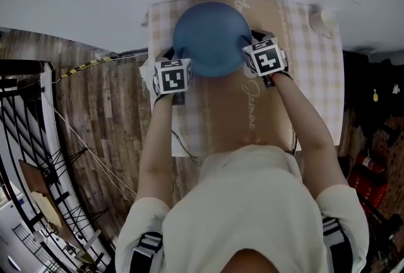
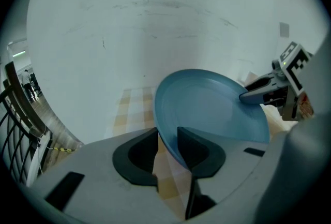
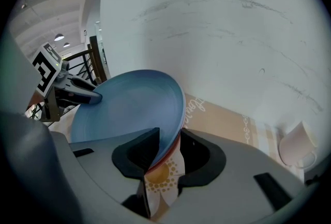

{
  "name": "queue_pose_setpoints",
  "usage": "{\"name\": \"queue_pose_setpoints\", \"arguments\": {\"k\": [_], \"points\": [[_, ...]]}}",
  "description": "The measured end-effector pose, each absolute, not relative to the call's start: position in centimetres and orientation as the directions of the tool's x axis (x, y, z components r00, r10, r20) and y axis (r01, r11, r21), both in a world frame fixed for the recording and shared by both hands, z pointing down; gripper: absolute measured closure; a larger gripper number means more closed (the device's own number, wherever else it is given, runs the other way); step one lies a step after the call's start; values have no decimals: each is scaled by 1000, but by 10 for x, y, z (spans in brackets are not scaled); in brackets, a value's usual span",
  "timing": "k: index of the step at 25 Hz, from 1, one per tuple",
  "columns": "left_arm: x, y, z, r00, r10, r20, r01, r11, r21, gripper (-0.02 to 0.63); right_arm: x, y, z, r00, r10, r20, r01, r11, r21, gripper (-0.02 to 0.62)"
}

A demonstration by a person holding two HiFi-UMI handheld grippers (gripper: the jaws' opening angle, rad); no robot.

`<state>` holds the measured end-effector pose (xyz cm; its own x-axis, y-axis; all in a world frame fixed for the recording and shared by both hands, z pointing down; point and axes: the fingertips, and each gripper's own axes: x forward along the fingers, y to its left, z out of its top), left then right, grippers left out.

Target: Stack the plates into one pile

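A round blue plate (image 1: 211, 35) hangs tilted over the far end of the table (image 1: 309, 82), held from both sides. My left gripper (image 1: 176, 53) is shut on its left rim; in the left gripper view the rim of the plate (image 2: 212, 109) runs between the jaws of that gripper (image 2: 166, 132). My right gripper (image 1: 250, 40) is shut on the opposite rim. The right gripper view has the plate (image 3: 129, 109) between that gripper's (image 3: 169, 135) jaws, with a reddish edge (image 3: 173, 148) just under the blue rim. I cannot tell whether that edge is a second plate.
A white cup (image 1: 323, 21) stands at the table's far right corner, also in the right gripper view as the cup (image 3: 297, 148). The table has a checked cloth with a beige runner (image 1: 252, 114). A wooden floor (image 1: 107, 120) and a black railing (image 1: 25, 127) lie to the left.
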<state>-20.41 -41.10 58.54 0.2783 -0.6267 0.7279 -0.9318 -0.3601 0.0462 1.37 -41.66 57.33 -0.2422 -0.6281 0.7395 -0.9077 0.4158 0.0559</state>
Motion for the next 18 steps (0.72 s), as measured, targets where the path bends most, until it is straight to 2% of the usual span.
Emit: {"name": "queue_pose_setpoints", "arguments": {"k": [8,18], "points": [[-202,-416,593,273,-643,715,-931,-363,28,503,17,-415,585,-226,-607,762,-916,399,46,482],[-204,-410,581,264,-690,675,-940,-340,19,503,16,-401,576,-226,-641,733,-918,391,59,460]]}}
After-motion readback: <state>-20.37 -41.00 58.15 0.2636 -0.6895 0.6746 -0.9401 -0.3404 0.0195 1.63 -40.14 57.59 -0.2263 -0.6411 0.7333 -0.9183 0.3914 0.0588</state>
